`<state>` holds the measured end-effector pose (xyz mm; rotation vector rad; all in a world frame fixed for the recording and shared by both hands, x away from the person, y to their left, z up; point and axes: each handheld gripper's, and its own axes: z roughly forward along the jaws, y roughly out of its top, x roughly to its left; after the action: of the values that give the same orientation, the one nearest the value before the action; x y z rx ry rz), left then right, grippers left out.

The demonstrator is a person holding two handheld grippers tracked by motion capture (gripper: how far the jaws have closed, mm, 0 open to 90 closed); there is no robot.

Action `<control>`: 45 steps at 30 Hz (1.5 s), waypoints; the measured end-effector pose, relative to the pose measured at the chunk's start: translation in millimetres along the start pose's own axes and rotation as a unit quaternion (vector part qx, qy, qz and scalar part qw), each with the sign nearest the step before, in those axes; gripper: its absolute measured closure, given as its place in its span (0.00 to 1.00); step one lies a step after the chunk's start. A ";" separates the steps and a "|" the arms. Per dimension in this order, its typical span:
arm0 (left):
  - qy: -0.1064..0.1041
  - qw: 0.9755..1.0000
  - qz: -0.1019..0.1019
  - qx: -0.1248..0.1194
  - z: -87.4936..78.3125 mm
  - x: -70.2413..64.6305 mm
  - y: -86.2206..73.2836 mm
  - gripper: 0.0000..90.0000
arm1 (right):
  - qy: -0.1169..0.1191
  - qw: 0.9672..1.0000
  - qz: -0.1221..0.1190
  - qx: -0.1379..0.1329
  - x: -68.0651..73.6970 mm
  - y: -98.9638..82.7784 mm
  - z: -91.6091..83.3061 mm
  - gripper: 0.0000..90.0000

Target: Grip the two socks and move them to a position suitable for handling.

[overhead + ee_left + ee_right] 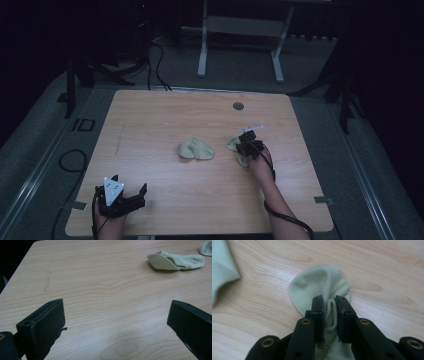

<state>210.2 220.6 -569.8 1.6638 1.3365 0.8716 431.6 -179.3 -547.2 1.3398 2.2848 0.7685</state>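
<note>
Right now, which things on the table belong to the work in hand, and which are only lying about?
In the work:
- sock, pinched by the right gripper
- second sock, lying loose mid-table
- left gripper, open, waiting

Lying about:
- round grommet in the table
- cables on the floor

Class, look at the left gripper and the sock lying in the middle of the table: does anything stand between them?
Nothing visible: bare table lies between the open left gripper and the middle sock.
</note>
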 end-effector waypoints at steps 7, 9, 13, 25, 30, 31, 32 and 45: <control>0.000 1.000 0.007 0.003 0.7 -1.3 0.5 0.02 | 0.017 1.000 -0.011 -0.017 -7.0 3.4 -31.9 0.87; 0.000 1.000 0.008 0.003 0.6 -1.2 0.6 0.02 | 0.020 0.999 -0.021 -0.025 -7.1 4.4 -44.3 0.87; 0.000 1.000 0.004 0.004 1.7 -1.4 0.3 0.02 | 0.026 0.998 -0.034 -0.039 -5.7 6.7 -66.4 0.87; 0.012 1.000 0.005 0.007 2.0 -2.5 0.9 0.02 | 0.057 0.991 -0.073 -0.092 15.8 -1.1 -130.7 0.87; 0.009 1.000 0.010 0.008 2.7 -4.3 1.0 0.02 | 0.067 0.990 -0.083 -0.095 27.9 -14.7 -141.0 0.87; 0.013 1.000 0.015 0.010 3.0 -4.9 1.2 0.02 | 0.074 0.989 -0.090 -0.094 33.4 -22.8 -141.5 0.87; 0.013 1.000 0.015 0.011 3.0 -5.4 1.3 0.02 | 0.073 0.989 -0.092 -0.092 36.3 -26.7 -140.8 0.87; -0.003 1.000 0.021 0.014 4.3 -12.2 1.1 0.02 | 0.092 0.988 -0.110 -0.064 72.0 -67.8 -114.0 0.87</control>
<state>212.1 207.8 -570.9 1.7199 1.3193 0.8748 286.9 -172.8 -504.6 0.9749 2.4257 0.9795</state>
